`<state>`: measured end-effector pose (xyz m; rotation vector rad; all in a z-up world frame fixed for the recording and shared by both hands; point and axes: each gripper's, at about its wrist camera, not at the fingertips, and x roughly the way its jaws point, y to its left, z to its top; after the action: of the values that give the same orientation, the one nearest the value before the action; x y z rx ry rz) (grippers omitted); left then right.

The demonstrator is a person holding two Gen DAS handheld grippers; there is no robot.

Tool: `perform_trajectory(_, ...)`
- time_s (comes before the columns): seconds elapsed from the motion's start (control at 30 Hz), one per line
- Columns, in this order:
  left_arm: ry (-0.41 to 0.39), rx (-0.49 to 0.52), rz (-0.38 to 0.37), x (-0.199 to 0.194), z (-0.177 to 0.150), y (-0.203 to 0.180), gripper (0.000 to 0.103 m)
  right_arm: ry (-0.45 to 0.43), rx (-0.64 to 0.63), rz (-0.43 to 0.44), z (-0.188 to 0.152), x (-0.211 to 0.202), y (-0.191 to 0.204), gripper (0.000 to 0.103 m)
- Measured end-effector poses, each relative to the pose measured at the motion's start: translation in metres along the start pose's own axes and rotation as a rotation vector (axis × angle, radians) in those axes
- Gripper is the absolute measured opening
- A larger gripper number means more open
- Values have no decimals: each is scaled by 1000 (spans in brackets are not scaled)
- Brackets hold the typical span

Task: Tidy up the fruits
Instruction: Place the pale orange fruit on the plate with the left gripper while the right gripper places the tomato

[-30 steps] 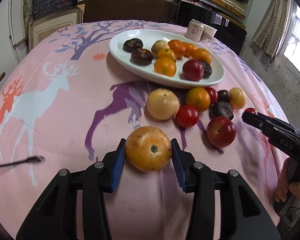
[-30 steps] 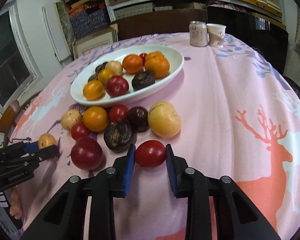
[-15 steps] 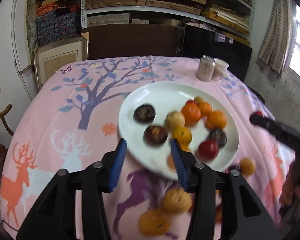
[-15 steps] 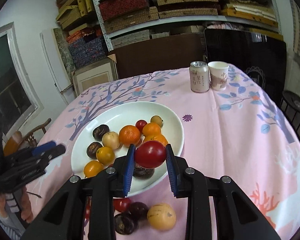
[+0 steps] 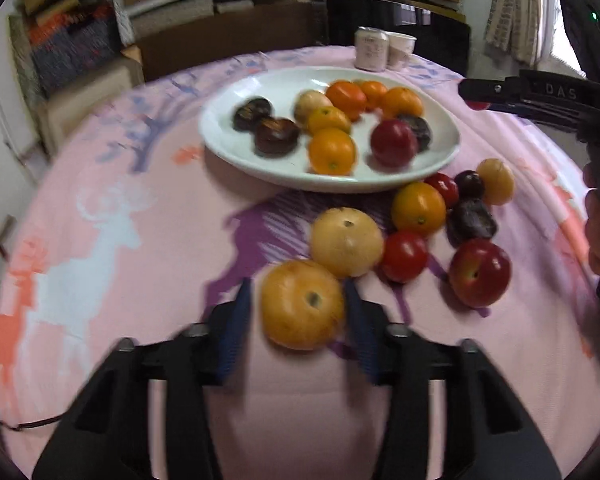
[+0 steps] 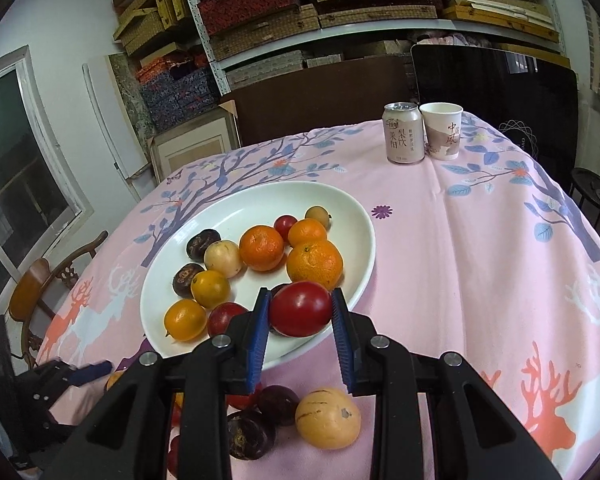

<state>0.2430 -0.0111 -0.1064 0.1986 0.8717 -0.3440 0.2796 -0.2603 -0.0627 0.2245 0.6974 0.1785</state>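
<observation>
A white oval plate (image 5: pixel 224 140) (image 6: pixel 160 300) holds several oranges, dark fruits and a red one. More loose fruit lies on the pink cloth in front of it. My right gripper (image 6: pixel 300 310) is shut on a red tomato (image 6: pixel 300 308) and holds it above the plate's near rim; it also shows in the left wrist view (image 5: pixel 476 98). My left gripper (image 5: pixel 298 312) is low over the cloth, its jaws on either side of a yellow-orange round fruit (image 5: pixel 302 310), with a gap at the left jaw. A pale yellow fruit (image 5: pixel 346 242) touches it behind.
A drink can (image 6: pixel 404 132) and a paper cup (image 6: pixel 442 130) stand at the table's far edge. Shelves with boxes are behind. A wooden chair (image 6: pixel 48 284) is at the left. A yellow striped fruit (image 6: pixel 327 418) lies under my right gripper.
My right gripper has lifted the tomato from the cloth and brought it over the plate. My left gripper rose away, then came back down around the yellow-orange fruit.
</observation>
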Motion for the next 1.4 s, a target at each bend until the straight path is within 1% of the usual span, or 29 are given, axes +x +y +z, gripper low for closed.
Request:
perform_trajectory(0.13,-25,-20,-20,-10,1,3,41,-1,18,6,0,-1,-4,31)
perform_trajectory(0.2,-57,-44,-19,-22,11,8,41,-6,29,14,1,-2,-6,31)
perform_trajectory(0.27,-96,-54,19,-30,33,15,41,-3,34,25,5,-1,-6,31)
perform_trajectory(0.33,-123,-62,59,-30,56,20,41,3,22,11,11,3,-2,31)
perform_trajectory(0.4,-145,-105,64,-20,87,28,41,9,15,12,19,8,1,31)
perform_trajectory(0.47,-132,-136,58,-2,108,32,41,16,16,19,29,14,4,31)
perform_trajectory(0.6,-110,-179,21,28,126,30,41,38,-6,37,39,31,15,32)
perform_trajectory(0.7,-98,-201,26,44,133,33,41,48,-47,49,38,47,29,35)
perform_trajectory(0.73,-93,-213,27,48,134,36,41,43,-55,57,37,50,32,40)
perform_trajectory(0.77,-88,-220,29,51,133,39,41,37,-61,56,36,51,33,54)
perform_trajectory(0.8,-82,-223,26,53,131,41,43,22,-73,37,35,50,33,67)
perform_trajectory(0.87,-86,-224,15,54,127,46,63,-15,-86,1,34,44,28,69)
perform_trajectory(0.9,-97,-225,25,51,126,47,65,-22,-74,0,34,40,24,69)
perform_trajectory(0.93,-109,-225,33,47,125,48,66,-24,-52,7,35,38,18,70)
perform_trajectory(1.0,-129,-219,21,37,123,49,66,-27,4,27,36,33,6,75)
perform_trajectory(1.03,-134,-219,20,34,121,48,69,-26,36,30,34,30,-2,76)
perform_trajectory(1.07,-138,-216,25,31,118,47,72,-26,55,26,32,28,-7,76)
perform_trajectory(1.13,-139,-202,50,25,109,44,73,-29,80,10,27,23,-15,76)
perform_trajectory(1.23,-127,-193,63,15,83,39,73,-46,118,-20,14,7,-28,77)
perform_trajectory(1.33,-118,-207,72,4,57,37,75,-62,180,-27,-6,-10,-41,82)
perform_trajectory(1.4,-120,-212,75,-4,38,34,76,-72,199,-40,-19,-19,-46,85)
